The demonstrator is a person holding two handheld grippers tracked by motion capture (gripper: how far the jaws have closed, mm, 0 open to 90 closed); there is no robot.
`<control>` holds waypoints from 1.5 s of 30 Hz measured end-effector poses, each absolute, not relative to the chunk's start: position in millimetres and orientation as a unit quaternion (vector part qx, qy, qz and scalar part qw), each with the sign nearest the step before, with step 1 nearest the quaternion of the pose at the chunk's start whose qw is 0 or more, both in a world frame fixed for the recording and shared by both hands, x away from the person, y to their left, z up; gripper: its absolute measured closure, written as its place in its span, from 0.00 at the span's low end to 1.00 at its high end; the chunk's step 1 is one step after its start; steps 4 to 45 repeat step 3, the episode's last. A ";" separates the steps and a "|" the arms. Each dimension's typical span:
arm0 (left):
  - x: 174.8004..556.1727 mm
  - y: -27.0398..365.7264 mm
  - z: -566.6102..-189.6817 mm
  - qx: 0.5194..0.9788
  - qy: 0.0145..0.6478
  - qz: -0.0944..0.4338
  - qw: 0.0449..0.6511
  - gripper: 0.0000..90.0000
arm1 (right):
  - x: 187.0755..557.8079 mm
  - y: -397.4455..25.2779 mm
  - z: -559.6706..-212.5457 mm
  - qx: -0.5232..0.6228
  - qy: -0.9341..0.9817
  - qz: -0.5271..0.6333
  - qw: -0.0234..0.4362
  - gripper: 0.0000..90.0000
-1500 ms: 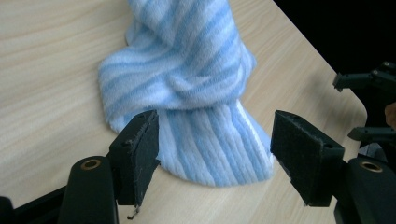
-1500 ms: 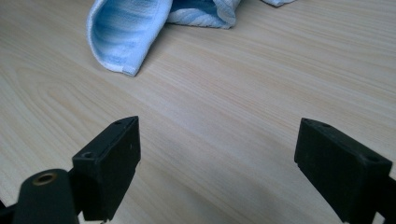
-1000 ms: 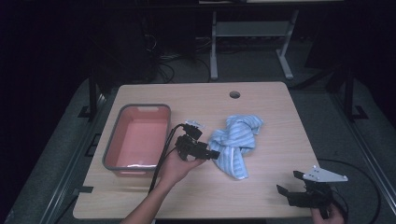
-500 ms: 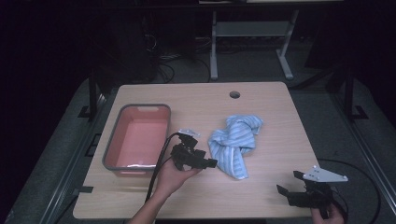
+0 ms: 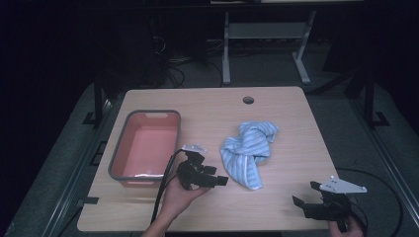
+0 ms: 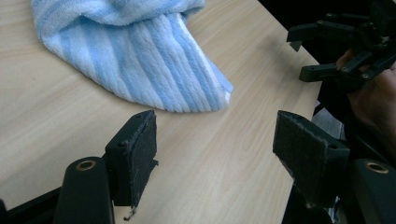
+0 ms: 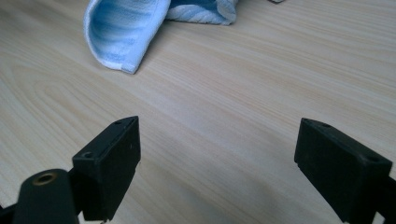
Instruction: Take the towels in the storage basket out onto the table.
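Towel: blue striped towel (image 5: 249, 152) lies crumpled on the table (image 5: 212, 106), right of centre, its near corner flat on the wood.
Left claw (image 5: 222, 180): jaws wide, holding nothing, just beside the towel's near corner, not touching; pads (image 6: 140, 149) low over bare table.
Right claw (image 5: 305, 193): jaws wide, holding nothing, at the table's near right edge, well apart from the towel.
Bin: pink bin (image 5: 148, 143) with grey rim, left of the left claw.

towel (image 5: 249, 152) lies on table (image 5: 286, 106), right of bin (image 5: 146, 146).
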State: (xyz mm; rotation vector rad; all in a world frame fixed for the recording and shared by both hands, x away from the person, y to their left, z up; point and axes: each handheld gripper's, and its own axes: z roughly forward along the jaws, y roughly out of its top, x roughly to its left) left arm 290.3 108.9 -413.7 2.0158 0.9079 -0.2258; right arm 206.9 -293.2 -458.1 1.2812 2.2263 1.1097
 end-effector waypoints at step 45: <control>277.5 112.1 -416.6 0.811 0.361 -0.087 0.452 0.34 | 204.8 -292.2 -456.9 0.446 0.786 0.390 0.176 0.16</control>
